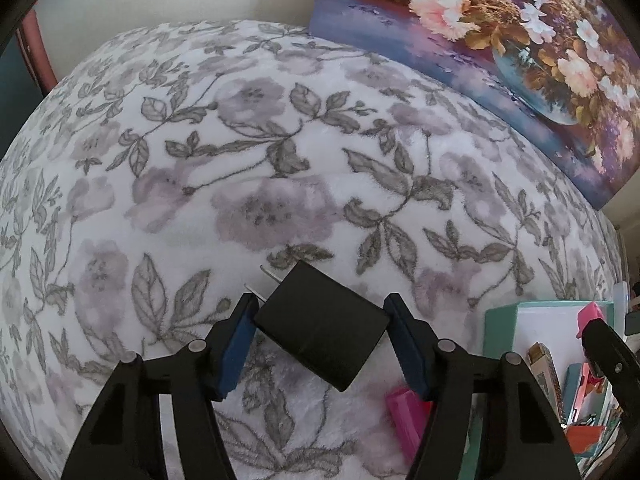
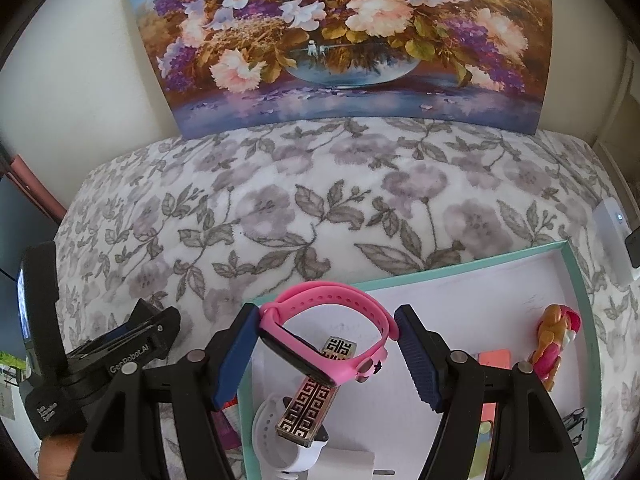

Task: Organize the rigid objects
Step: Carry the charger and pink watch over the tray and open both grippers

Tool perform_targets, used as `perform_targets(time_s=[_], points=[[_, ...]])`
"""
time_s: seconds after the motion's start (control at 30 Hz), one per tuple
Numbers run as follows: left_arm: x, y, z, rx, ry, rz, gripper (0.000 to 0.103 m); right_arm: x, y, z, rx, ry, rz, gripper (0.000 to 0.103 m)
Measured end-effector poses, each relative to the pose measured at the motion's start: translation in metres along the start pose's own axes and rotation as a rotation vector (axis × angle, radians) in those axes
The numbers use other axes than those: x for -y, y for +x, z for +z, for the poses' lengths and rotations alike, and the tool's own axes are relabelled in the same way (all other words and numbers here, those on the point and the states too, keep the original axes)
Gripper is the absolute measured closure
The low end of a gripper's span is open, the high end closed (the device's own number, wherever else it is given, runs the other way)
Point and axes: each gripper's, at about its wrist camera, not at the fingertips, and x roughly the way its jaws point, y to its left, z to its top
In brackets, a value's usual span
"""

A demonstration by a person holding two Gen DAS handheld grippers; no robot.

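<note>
My left gripper [image 1: 320, 328] is shut on a black plug adapter [image 1: 322, 330], its metal prongs pointing up-left, held above the floral blanket [image 1: 240, 160]. My right gripper [image 2: 326, 332] is shut on a pink smartwatch [image 2: 332, 328], held over the teal tray [image 2: 580, 280]. In the tray lie a gold-and-black patterned lighter [image 2: 312, 392], a white watch [image 2: 272, 432], a small orange-and-pink toy figure [image 2: 554, 340] and an orange card [image 2: 494, 360]. The tray also shows at the right of the left wrist view [image 1: 500, 320]. The left gripper shows at the left of the right wrist view [image 2: 120, 352].
A pink object [image 1: 408, 412] lies on the blanket under my left gripper's right finger. A flower painting [image 2: 340, 40] leans against the wall behind the bed. A white device [image 2: 612, 240] lies at the blanket's right edge. Metal clippers [image 2: 576, 420] rest in the tray's right corner.
</note>
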Motion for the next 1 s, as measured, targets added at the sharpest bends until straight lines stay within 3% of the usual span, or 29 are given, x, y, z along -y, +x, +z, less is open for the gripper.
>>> perform_targets(time_s=[0.17,0.4,0.67,1.0], points=[[-0.005,-0.015,0.001,0.023,-0.013,0.017,0.037,0.005,-0.005,0.002,0.01,0.02,0.009,0.031],[0.012,-0.072,0.01,0.147,0.01,-0.037,0.037,0.023,-0.034,0.009,0.064,0.066,0.008,0.031],[0.079,-0.118,-0.005,0.209,0.182,-0.107,0.037,0.062,-0.056,0.011,0.079,0.155,-0.047,0.031],[0.148,-0.124,-0.05,0.158,0.381,-0.111,0.037,0.106,-0.082,-0.006,0.065,0.271,-0.073,0.031]])
